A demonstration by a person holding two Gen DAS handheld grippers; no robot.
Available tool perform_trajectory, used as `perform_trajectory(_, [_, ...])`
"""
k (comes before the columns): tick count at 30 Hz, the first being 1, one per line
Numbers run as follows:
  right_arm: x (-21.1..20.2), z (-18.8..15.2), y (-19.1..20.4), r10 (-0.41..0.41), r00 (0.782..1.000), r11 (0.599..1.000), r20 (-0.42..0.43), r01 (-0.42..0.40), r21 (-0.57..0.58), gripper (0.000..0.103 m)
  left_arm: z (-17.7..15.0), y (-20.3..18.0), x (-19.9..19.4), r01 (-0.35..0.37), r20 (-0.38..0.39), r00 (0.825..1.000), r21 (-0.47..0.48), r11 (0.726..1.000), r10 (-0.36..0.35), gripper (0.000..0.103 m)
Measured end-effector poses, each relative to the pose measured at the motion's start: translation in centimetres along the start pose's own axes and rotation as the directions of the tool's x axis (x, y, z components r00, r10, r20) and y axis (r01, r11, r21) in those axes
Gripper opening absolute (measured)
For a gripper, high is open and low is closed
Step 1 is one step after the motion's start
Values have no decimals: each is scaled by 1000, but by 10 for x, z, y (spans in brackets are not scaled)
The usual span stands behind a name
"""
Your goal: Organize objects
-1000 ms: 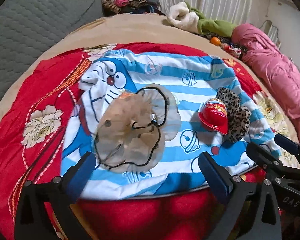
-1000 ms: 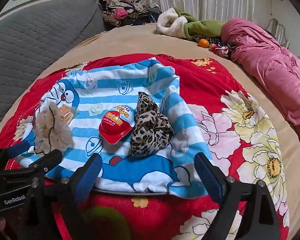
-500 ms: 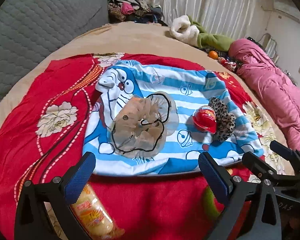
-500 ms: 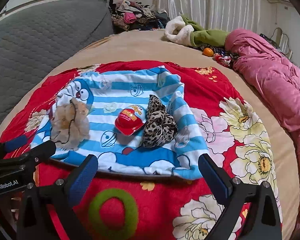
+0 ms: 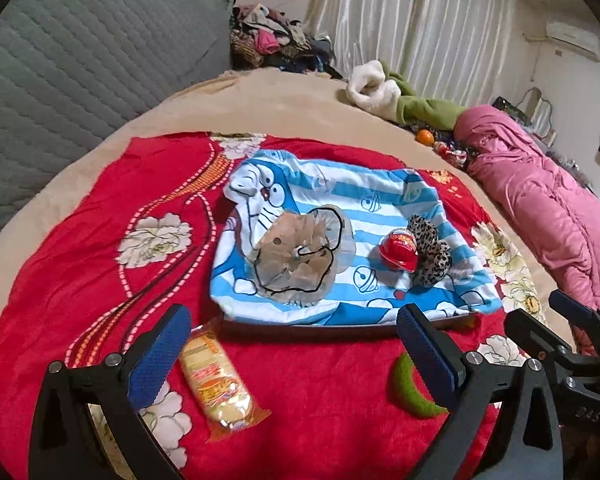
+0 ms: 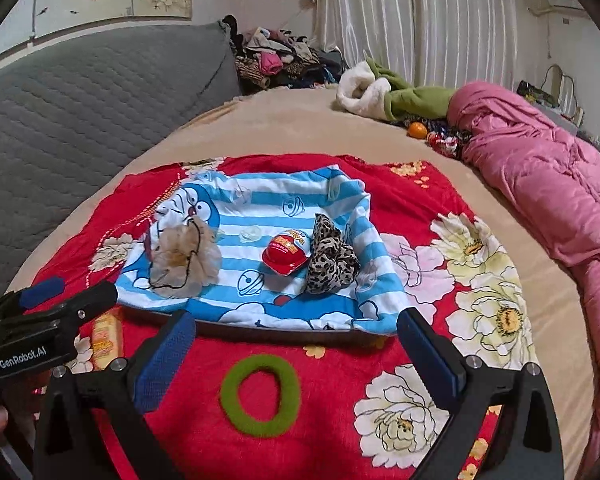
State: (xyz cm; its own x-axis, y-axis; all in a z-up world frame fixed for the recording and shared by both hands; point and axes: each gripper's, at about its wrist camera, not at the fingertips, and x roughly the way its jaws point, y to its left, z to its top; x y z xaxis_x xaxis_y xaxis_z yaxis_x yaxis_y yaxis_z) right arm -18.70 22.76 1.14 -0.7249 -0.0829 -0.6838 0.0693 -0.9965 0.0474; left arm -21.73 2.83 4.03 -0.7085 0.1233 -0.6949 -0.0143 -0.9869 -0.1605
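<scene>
grippers first: your left gripper (image 5: pixel 292 354) sits at the bottom of the left wrist view with fingers wide apart, nothing between them; your right gripper (image 6: pixel 296 354) shows the same at the bottom of the right wrist view, spread and empty.

blue-striped cartoon cloth (image 5: pixel 384 196) covers a flat tray at frame centre, on a red floral blanket (image 5: pixel 80 248). on the cloth you have a beige sheer scrunchie (image 5: pixel 300 256) at left, a red egg-shaped toy capsule (image 5: pixel 398 250) right of centre, and a leopard-print scrunchie (image 5: pixel 430 250) touching the capsule's right side.

off the cloth, toward the lower frame: a wrapped snack pack (image 5: pixel 216 384) lies on the blanket just beside your left gripper's left finger, and a green felt hair ring (image 6: pixel 260 394) lies flat between your right gripper's fingers in the right wrist view, touching neither.

upper frame: grey quilted headboard (image 6: pixel 80 92), pink duvet (image 6: pixel 540 184) at right, a pile of clothes near white curtains (image 6: pixel 420 12).
</scene>
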Motion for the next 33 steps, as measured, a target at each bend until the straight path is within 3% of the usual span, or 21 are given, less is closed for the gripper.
perform_trajectory(33, [-119, -21, 56, 65, 984, 995, 168, -52, -85, 102, -27, 26, -128, -51, 164, 985, 16, 999, 47, 102])
